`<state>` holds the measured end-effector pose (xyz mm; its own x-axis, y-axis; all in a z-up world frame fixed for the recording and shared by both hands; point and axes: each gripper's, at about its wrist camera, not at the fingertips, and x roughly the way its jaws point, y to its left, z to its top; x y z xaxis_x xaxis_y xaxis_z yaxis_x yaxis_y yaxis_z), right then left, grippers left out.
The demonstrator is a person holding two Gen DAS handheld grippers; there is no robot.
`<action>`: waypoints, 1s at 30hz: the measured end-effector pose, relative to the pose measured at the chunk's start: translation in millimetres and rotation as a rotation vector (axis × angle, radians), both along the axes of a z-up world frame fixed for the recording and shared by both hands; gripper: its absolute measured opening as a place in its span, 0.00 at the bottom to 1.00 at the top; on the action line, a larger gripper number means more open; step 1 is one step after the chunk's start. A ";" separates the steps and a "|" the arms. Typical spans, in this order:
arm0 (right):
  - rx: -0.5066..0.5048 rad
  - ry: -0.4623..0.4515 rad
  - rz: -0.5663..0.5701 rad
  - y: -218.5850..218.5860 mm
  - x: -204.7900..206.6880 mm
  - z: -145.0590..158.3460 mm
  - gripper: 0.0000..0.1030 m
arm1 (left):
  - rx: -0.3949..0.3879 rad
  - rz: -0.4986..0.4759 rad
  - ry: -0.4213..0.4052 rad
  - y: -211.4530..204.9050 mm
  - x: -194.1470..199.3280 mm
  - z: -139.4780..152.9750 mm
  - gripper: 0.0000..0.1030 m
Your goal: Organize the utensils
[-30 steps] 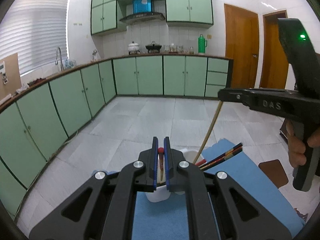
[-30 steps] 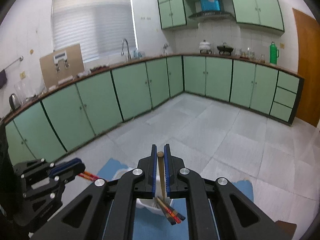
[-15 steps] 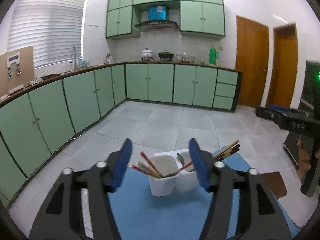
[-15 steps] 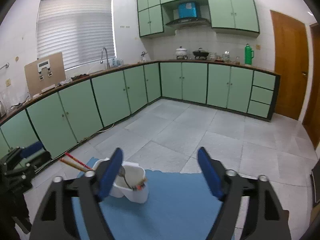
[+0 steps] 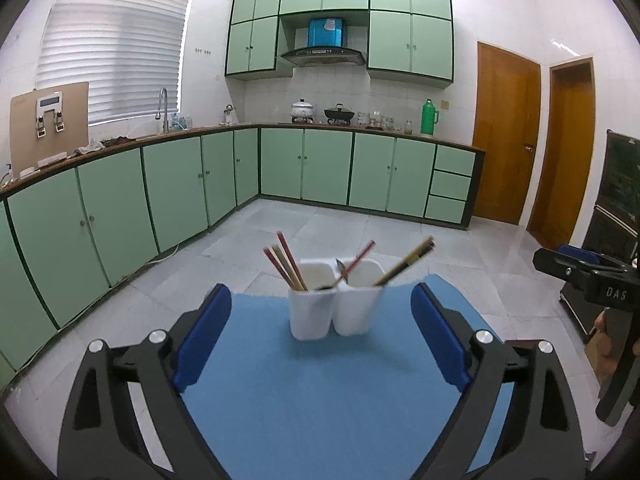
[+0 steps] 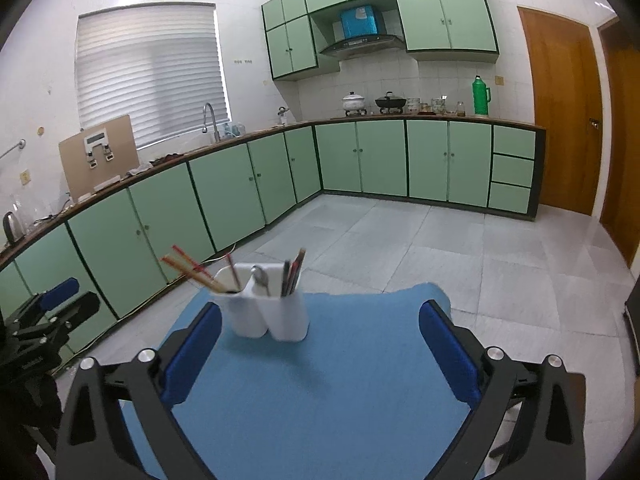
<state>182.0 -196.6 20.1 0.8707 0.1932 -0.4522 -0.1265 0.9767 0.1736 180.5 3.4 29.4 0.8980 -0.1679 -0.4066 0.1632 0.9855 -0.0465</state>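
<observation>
With every utensil standing in the white holder, both grippers, left gripper and right gripper, sit just short of it, jaws freshly spread wide and empty.

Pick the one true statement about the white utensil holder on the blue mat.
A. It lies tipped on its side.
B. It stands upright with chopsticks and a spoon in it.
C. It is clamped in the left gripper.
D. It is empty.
B: the white utensil holder stands upright on the blue mat, with chopsticks and a spoon sticking out of its compartments, and no gripper touches it.
</observation>
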 end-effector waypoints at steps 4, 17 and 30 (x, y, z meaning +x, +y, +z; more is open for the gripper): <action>0.009 0.005 0.011 5.1 -20.7 -3.6 0.94 | -0.006 -0.002 0.006 -4.2 -22.7 -1.3 0.87; -0.009 -0.031 0.071 32.8 -70.8 2.6 0.94 | -0.043 0.003 0.016 -8.9 -66.6 -4.1 0.91; -0.018 -0.100 0.113 45.7 -89.1 25.9 0.94 | -0.042 0.007 -0.072 -9.5 -93.0 25.8 0.93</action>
